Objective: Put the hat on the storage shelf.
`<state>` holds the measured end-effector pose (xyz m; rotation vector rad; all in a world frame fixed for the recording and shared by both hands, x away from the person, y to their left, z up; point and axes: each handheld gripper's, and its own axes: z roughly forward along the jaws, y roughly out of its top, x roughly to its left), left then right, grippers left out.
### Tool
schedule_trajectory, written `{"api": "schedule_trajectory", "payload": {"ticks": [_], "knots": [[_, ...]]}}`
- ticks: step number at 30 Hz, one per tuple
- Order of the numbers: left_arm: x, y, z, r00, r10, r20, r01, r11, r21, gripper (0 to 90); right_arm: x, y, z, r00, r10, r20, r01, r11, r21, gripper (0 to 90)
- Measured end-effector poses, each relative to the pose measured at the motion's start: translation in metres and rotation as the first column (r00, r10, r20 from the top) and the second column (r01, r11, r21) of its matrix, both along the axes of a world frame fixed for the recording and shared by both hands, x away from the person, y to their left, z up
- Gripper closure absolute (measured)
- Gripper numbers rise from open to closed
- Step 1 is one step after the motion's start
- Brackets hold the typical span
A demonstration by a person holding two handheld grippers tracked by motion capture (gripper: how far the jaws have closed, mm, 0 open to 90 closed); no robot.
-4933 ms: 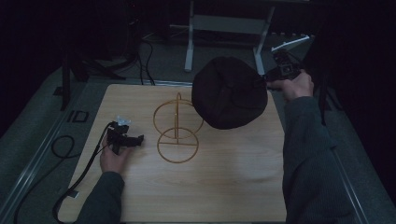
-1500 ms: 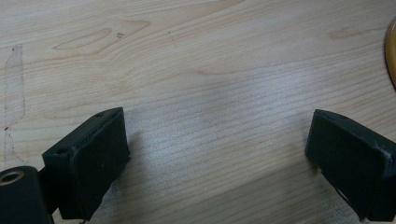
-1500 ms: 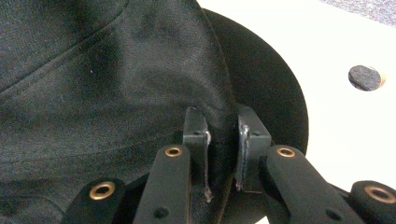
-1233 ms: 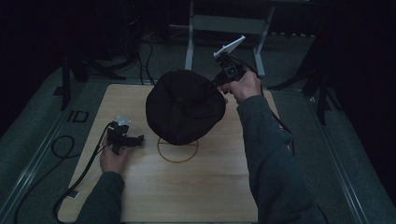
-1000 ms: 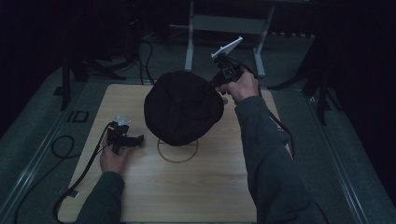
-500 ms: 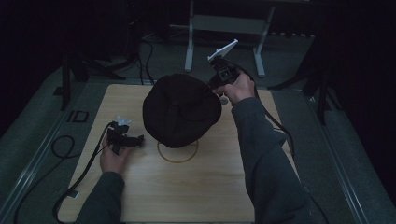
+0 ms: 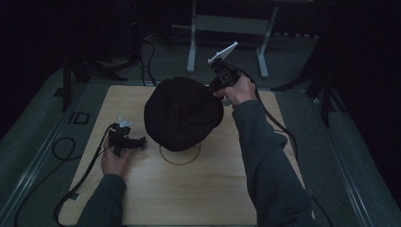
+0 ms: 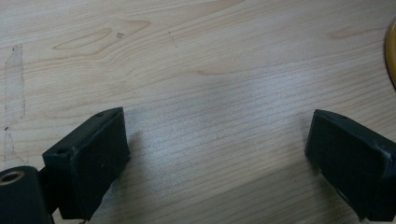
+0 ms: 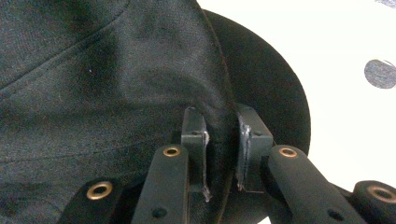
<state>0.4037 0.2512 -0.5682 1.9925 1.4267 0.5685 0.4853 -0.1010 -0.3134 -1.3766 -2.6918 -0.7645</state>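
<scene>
The black cap (image 7: 183, 113) sits draped over the wire stand (image 7: 180, 154) at mid-counter, so the hanging looks nearly done (only the letting go remains). The right gripper (image 7: 215, 89) has its jaws clamped on the cap's far right edge. The left gripper (image 7: 137, 142) rests jaws apart, left of the stand. The near counter (image 7: 189, 198) gives ample room.

1. Left gripper (image 8: 219, 154): 2 black jaws rise from the lower left and lower right of the frame, standing wide apart, nothing between them.
2. Pale wooden table (image 8: 196, 60) behind them, grain running across; faint scuff at left edge.
3. Curved yellow-brown edge (image 8: 391, 51) at upper right; identity unclear.
</scene>
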Motion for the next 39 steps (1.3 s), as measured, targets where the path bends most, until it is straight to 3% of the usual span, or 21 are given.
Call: {"api": "schedule_trajectory", "payload": {"ticks": [30, 39], "knots": [[0.0, 0.0, 0.0, 1.0, 0.0, 0.001, 0.0, 1.0, 0.0, 5.7, 0.003, 0.011, -0.014, 0.9999, -0.009, 0.007, 0.009, 0.999, -0.037, 73.7], [0.0, 0.0, 0.0, 1.0, 0.002, 0.002, -0.002, 1.0, -0.002, 5.7, 0.003, 0.014, -0.018, 0.9999, 0.011, 0.009, -0.011, 1.0, -0.029, 67.9]]}}
